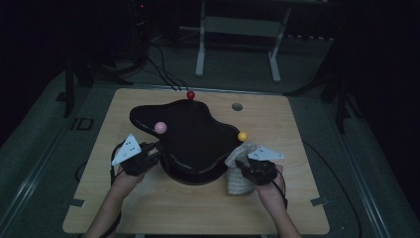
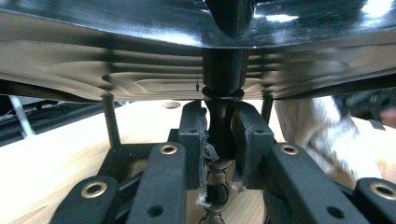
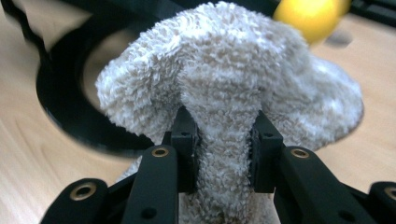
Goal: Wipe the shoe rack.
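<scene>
Dim room; grey floor [image 1: 44,124] surrounds a light wooden table [image 1: 148,208]. At left, the left gripper [image 1: 148,154] meets the edge of a glossy black stand [image 1: 193,134], its jaws closed on a dark post [image 2: 220,135] beneath the top, pads pressing both sides. The stand sits mid-table, carrying a pink ball [image 1: 160,127], red ball [image 1: 190,94] and yellow ball [image 1: 242,136]. At right, the right gripper [image 1: 243,165] is clamped on a fold of beige fluffy cloth [image 3: 224,93], just beside the stand's right edge. A white frame [image 1: 237,34] stands behind the table.
</scene>
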Tool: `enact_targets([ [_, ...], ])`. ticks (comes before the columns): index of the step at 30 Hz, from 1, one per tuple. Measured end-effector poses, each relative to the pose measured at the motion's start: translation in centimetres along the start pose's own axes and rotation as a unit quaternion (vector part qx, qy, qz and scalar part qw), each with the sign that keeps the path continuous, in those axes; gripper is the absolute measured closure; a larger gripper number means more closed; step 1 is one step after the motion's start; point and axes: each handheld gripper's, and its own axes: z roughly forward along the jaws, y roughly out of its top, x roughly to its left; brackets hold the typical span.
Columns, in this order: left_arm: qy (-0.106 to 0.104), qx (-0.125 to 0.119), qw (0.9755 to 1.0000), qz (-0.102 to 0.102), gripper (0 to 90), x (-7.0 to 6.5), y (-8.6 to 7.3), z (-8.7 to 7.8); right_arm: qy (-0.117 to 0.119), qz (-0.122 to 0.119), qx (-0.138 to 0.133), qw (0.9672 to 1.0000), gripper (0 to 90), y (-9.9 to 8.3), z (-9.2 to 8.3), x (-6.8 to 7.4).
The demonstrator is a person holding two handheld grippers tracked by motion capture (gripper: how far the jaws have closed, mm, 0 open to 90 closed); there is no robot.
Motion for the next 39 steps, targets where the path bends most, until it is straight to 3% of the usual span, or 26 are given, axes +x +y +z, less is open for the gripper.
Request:
enact_targets([
  [3,0.0,0.0,1.0,-0.001,74.6,0.0,0.0,0.0,0.005,-0.002,0.013,0.9999,69.2,-0.8,0.4,0.0],
  [5,-0.002,-0.001,1.0,-0.001,74.6,0.1,0.0,0.0,0.0,0.01,0.0,1.0,69.2,-0.4,-0.1,-0.7],
  [6,-0.002,-0.001,1.0,-0.002,74.5,0.1,0.0,0.0,-0.014,0.015,-0.014,0.9997,69.2,0.2,-0.6,-1.3],
  [10,-0.005,0.0,1.0,-0.001,74.5,0.1,0.0,0.0,-0.023,0.019,-0.02,0.9993,69.2,0.7,-0.5,-2.0],
  [16,-0.004,0.002,1.0,0.001,74.5,0.1,0.0,0.0,-0.012,0.017,0.02,0.9996,69.2,-0.5,1.2,-2.3],
  [22,-0.006,0.001,1.0,0.001,74.5,0.1,0.0,0.0,-0.05,0.045,-0.024,0.9974,69.3,1.1,-0.3,-4.5],
  [25,-0.007,0.002,1.0,0.001,74.5,0.2,0.0,0.0,-0.062,0.061,-0.04,0.9954,69.3,1.5,-0.2,-5.1],
  [32,-0.008,0.001,1.0,0.0,74.5,0.2,0.0,0.0,-0.047,0.066,-0.023,0.9965,70.0,0.2,1.8,-4.5],
  [39,-0.006,0.001,1.0,0.0,74.4,0.1,0.0,0.0,-0.007,0.038,0.009,0.9992,69.9,-2.1,3.2,-1.9],
])
